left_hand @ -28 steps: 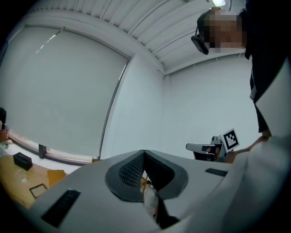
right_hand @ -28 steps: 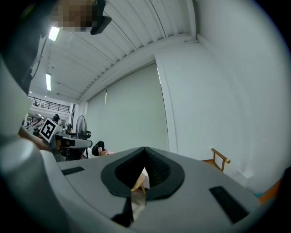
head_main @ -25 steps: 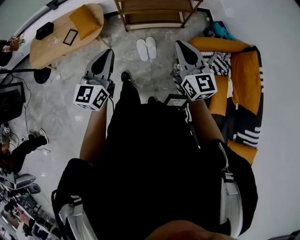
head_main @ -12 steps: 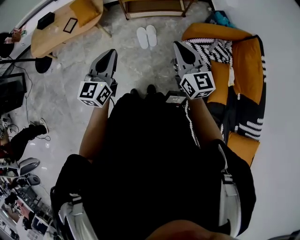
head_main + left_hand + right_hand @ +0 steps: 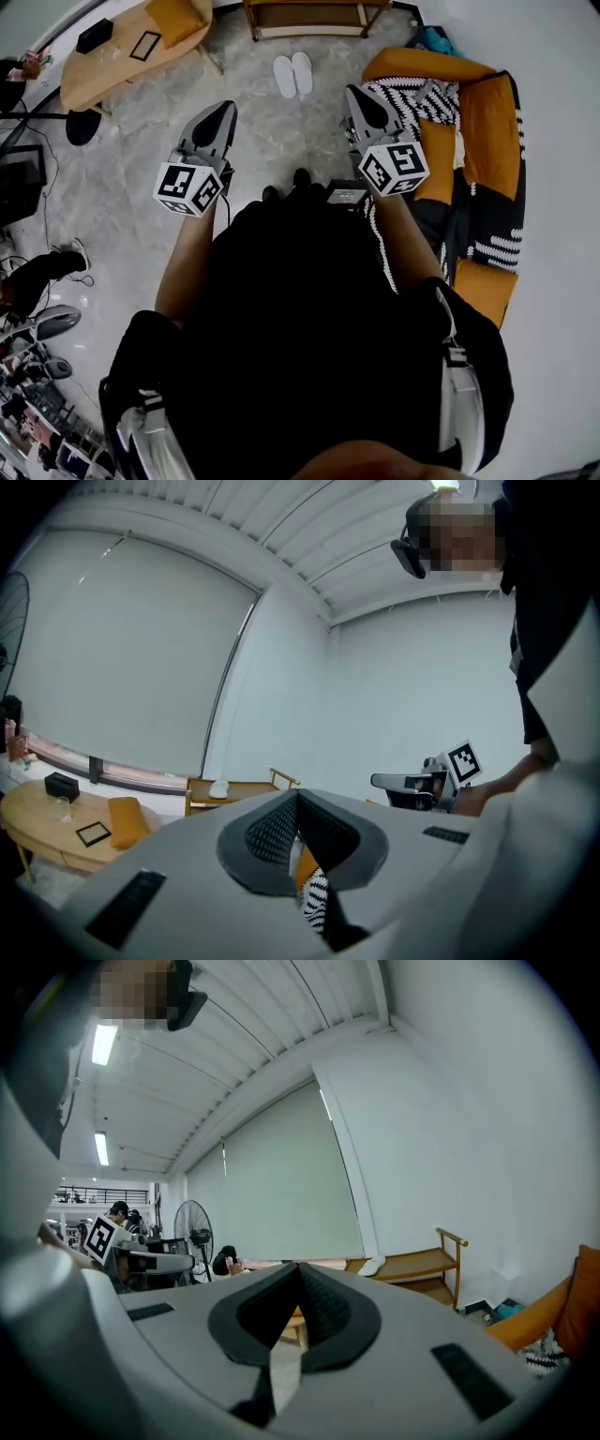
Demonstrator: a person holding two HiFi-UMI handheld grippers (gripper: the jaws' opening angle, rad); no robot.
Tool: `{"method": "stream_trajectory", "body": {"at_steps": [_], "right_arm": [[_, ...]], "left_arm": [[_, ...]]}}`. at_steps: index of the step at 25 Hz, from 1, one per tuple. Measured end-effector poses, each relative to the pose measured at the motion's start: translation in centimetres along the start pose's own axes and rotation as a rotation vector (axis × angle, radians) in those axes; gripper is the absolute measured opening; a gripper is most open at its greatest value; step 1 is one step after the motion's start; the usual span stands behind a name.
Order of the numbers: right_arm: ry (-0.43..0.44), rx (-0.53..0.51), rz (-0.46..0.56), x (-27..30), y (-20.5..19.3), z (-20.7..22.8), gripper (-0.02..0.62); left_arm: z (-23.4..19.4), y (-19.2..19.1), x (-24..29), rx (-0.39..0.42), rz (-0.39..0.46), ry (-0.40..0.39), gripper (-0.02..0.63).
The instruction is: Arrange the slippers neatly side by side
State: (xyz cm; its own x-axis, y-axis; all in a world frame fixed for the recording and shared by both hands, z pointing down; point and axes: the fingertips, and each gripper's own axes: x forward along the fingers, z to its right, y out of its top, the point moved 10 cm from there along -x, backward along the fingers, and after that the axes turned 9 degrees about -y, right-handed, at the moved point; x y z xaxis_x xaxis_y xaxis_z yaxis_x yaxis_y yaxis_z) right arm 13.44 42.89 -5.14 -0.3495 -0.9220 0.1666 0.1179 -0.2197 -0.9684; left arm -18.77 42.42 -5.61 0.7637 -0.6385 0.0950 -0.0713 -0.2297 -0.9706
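Note:
Two white slippers (image 5: 292, 74) lie side by side on the grey floor, toes toward a wooden shelf (image 5: 305, 14). Both grippers are held up in front of the person's body, well short of the slippers. My left gripper (image 5: 223, 111) is shut with nothing in it; in the left gripper view its jaws (image 5: 297, 795) meet tip to tip. My right gripper (image 5: 353, 93) is shut and empty too, its jaws (image 5: 298, 1268) closed in the right gripper view. Neither gripper view shows the floor pair.
An orange sofa (image 5: 487, 131) with a black-and-white blanket stands at the right. A round wooden table (image 5: 112, 61) is at the upper left. A white object (image 5: 372, 1266) lies on the shelf. A standing fan (image 5: 193, 1227) and a seated person's legs (image 5: 37, 277) are at the left.
The slippers have slid up the head view as the person shifted back. Both grippers stayed shut and raised, close to where they were.

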Motion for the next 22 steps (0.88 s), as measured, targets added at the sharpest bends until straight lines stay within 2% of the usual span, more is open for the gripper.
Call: {"method": "stream_trajectory", "body": {"at_steps": [5,15,18,22], "right_arm": [[0.027,-0.048,0.005,-0.6,-0.8,-2.7,0.031],[0.109,-0.066,0.019,1.2,-1.4,-10.5,0.031],[0.114,-0.084,0.019,1.1,-1.3,-11.2,0.031],[0.106,-0.094,0.031,0.9,-1.3,-11.4,0.031]], "left_arm": [[0.0,-0.8,-3.8,0.002,0.033,0.017,0.015],[-2.4,-1.3,-10.8,-0.026,0.057,0.049,0.014],[-2.5,-1.2,-11.5,-0.036,0.067,0.027,0.014],[-2.2,-1.3,-11.6,-0.057,0.082,-0.053,0.014]]}}
